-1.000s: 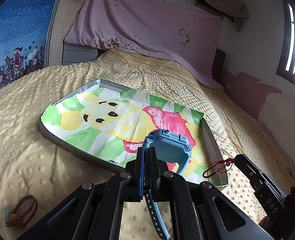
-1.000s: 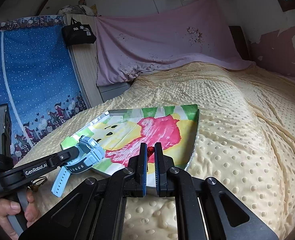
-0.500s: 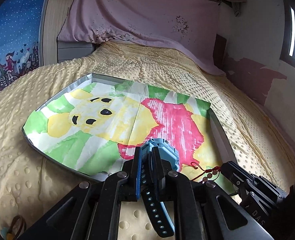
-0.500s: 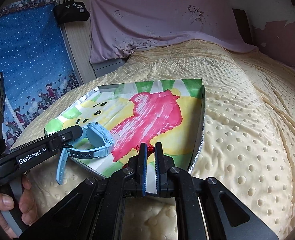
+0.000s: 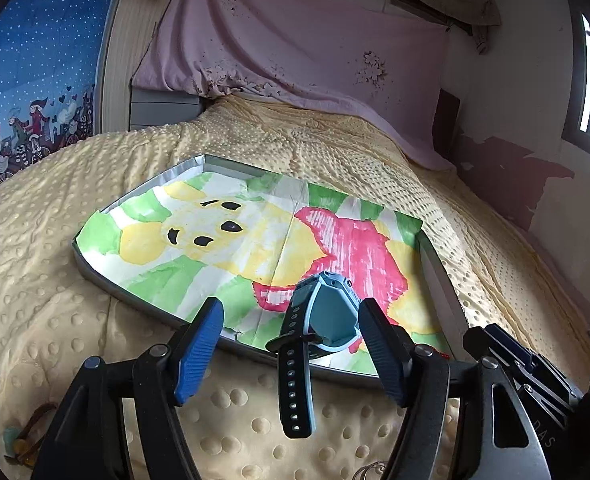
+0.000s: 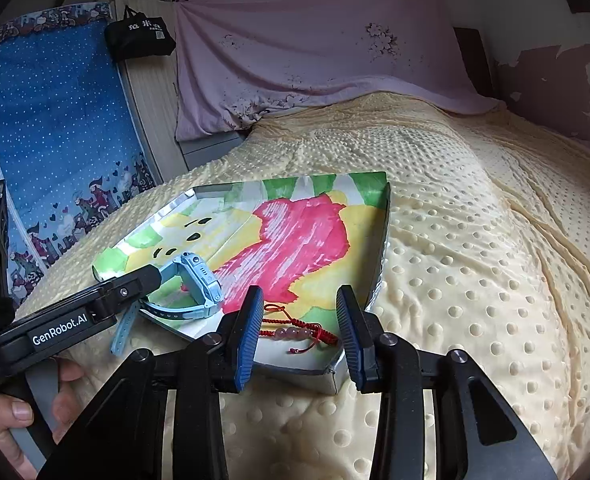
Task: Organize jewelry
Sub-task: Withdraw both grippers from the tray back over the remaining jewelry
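The tray [image 6: 379,276] lies on the bed [image 6: 475,280]. In its near end, the watch [image 6: 195,280] sits left of the bracelet [image 6: 299,332], one strap hanging over the rim.

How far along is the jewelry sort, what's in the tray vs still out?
Done: red bracelet lies in the tray, right gripper open around it. In hand: blue watch sits on the tray edge between the just-opened left gripper fingers, strap hanging out. Left: a brown hair tie on the blanket.
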